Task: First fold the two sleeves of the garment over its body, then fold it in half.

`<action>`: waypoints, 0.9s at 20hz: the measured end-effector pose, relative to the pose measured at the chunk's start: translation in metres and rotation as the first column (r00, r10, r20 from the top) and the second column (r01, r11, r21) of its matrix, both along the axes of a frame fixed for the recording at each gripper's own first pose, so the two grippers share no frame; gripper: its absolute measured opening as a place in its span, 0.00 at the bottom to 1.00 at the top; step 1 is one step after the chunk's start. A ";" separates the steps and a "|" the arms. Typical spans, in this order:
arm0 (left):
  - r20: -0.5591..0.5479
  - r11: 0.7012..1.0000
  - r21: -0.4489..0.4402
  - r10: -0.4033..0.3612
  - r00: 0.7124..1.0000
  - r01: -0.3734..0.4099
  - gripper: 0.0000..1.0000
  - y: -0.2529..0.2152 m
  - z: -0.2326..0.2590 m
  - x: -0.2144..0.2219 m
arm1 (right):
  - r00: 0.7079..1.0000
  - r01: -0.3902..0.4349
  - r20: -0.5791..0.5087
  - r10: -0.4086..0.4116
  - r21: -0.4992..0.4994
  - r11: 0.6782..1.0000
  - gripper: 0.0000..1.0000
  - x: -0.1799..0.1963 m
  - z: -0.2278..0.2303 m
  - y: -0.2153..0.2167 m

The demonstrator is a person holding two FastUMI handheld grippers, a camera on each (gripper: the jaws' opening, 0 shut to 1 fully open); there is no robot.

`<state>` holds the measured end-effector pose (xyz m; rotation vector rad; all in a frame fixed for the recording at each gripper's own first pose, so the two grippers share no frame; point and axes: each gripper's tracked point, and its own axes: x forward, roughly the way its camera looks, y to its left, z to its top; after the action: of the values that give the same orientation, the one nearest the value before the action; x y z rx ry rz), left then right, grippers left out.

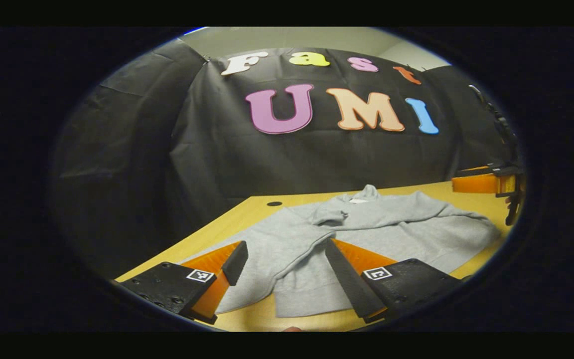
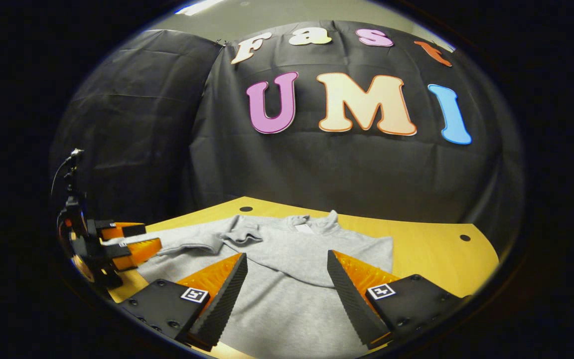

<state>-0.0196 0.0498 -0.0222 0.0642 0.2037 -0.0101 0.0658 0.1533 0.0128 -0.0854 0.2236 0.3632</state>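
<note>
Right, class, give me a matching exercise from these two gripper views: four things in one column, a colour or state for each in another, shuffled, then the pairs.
Things:
1. garment
2. table
3. left tongs
4. sleeves

Descriptions:
A. yellow wood with round holes
B. open, holding nothing
C. grey, lying flat
D. already folded across the body

Pairs: 1-C, 2-A, 3-B, 4-D

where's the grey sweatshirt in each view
Left gripper view: grey sweatshirt lies lower centre on the table, running right, between and beyond the open left gripper.
Right gripper view: sweatshirt lower centre, beyond the open right gripper.
Shared landmark: its collar at the far edge.
</note>
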 end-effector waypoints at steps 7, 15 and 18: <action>-0.207 0.995 0.011 0.102 0.973 -0.101 0.95 0.087 -0.019 -0.056 | 0.988 0.145 0.053 -0.147 0.053 0.988 0.99 -0.017 0.007 -0.077; -0.376 0.965 0.045 0.257 0.891 -0.259 0.93 0.143 -0.067 -0.104 | 0.960 0.256 0.084 -0.267 0.120 0.959 0.99 -0.026 0.017 -0.135; -0.393 0.959 0.040 0.272 0.878 -0.280 0.93 0.148 -0.073 -0.107 | 0.951 0.267 0.118 -0.286 0.156 0.951 0.99 -0.029 0.028 -0.141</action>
<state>-0.1271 0.1981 -0.0952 0.0131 0.6187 0.2635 0.0366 0.0124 0.0413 0.0580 0.0689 0.0906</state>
